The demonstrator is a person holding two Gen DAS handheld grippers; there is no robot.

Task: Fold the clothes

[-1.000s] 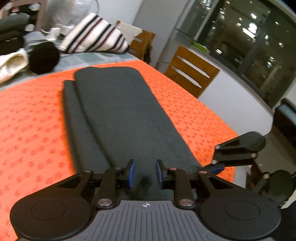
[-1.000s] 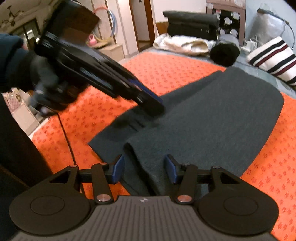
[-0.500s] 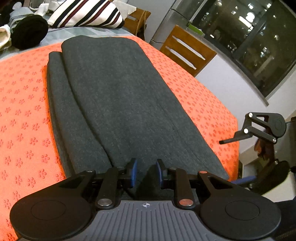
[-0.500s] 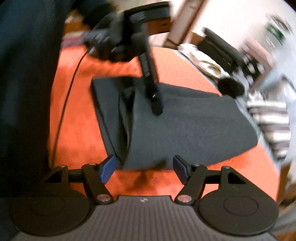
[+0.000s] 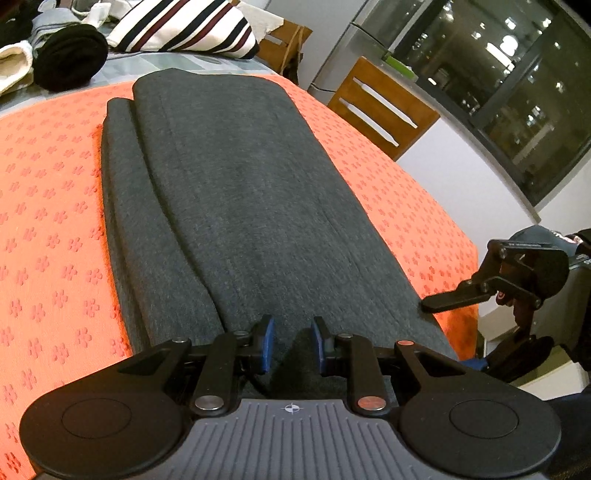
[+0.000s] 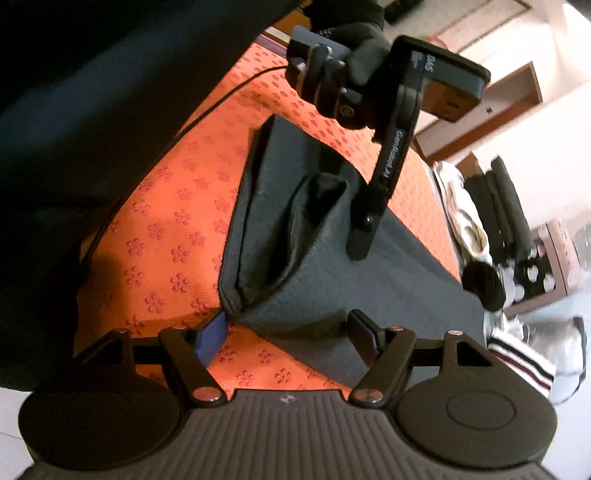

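The dark grey garment [image 5: 236, 206] lies lengthwise on the orange flower-patterned cloth [image 5: 48, 229], folded into a long narrow panel with a smooth, fine-knit face. Along its left side a lower layer shows as a stepped strip beneath the upper fold, and the far end is rounded off near the striped pillow [image 5: 184, 29]. In the right wrist view the near end of the garment [image 6: 295, 258] is raised into a tent shape, its layers gaping open like a pocket with a dark hollow inside. The left gripper [image 5: 291, 343] sits at that near edge with its blue-padded jaws a little apart and grey fabric between them; whether they are pinching it I cannot tell. The right gripper [image 6: 291, 332] is low at the garment's corner by the cloth's edge, its jaws spread wide with the corner between them.
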